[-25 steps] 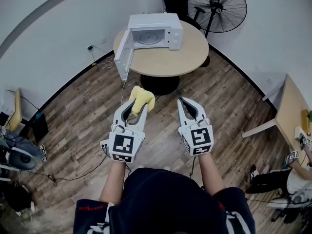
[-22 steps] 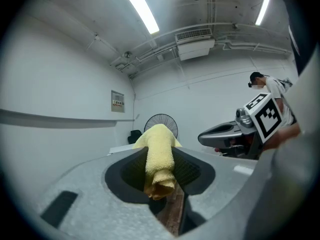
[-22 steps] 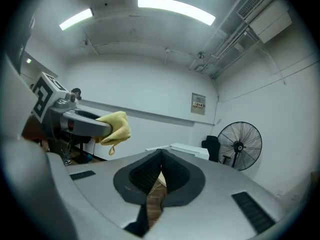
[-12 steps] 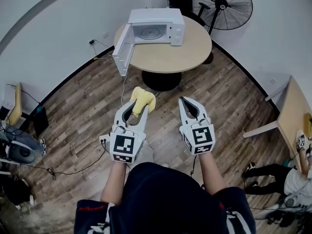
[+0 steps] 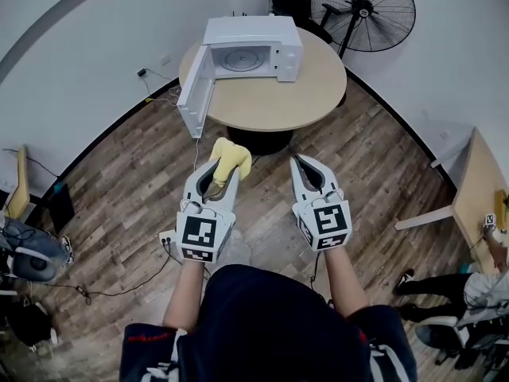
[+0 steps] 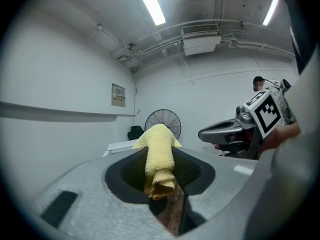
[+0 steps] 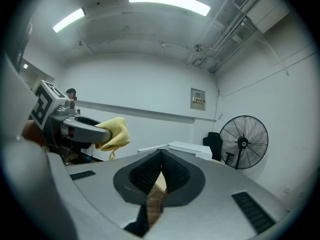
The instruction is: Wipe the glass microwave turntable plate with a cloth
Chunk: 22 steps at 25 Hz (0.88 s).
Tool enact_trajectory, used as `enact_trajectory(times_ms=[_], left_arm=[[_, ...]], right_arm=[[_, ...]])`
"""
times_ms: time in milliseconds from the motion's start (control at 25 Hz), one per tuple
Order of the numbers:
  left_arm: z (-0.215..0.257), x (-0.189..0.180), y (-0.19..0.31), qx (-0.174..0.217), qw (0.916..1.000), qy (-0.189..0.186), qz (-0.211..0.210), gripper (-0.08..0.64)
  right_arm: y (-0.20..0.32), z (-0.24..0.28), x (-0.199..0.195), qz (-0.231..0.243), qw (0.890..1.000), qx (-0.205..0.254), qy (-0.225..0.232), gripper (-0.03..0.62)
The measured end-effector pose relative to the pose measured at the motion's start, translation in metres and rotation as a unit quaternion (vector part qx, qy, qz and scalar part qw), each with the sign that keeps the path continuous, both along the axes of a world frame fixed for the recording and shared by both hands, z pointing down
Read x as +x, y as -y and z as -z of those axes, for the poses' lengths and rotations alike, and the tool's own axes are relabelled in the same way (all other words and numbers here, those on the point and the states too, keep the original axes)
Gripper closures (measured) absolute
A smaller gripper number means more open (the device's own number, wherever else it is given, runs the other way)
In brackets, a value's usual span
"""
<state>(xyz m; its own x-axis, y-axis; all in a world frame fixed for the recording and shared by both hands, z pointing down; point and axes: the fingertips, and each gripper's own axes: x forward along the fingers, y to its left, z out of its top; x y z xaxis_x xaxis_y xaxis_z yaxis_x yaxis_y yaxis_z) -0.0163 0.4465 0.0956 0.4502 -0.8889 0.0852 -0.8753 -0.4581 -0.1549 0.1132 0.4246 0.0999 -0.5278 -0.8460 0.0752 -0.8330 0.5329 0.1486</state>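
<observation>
Head view: yellow cloth (image 5: pixel 230 158) pinched in left claw (image 5: pixel 222 168); right claw (image 5: pixel 301 161) shut, nothing held. Well ahead, glass turntable plate (image 5: pixel 241 59) seen inside open microwave (image 5: pixel 278 34) on round surface (image 5: pixel 306 94). Cloth best kept firmly clamped, carried level through opening, microwave door (image 5: pixel 193 94) avoided.

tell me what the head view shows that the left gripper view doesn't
Only the head view: the microwave's open door, the glass turntable plate inside, and the round table.
Only the left gripper view: the ceiling light strips and a wall notice.
Both: the yellow cloth pinched in the left gripper, the shut, empty right gripper, and the standing fan.
</observation>
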Motion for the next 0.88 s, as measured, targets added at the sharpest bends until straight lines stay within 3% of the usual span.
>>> enact_trajectory(times_ms=[520,880], left_arm=[[0.012,-0.058,0.129,-0.005,0.9996,0.001,-0.026,0.437],[-0.002,-0.082,0.189,-0.014,0.9985,-0.011,-0.051,0.437]], right_arm=[[0.122,0.008,-0.056,-0.022,1.000,-0.010,-0.007,0.583],[0.182,-0.005,-0.091,-0.035,0.999,-0.016,-0.018,0.583]])
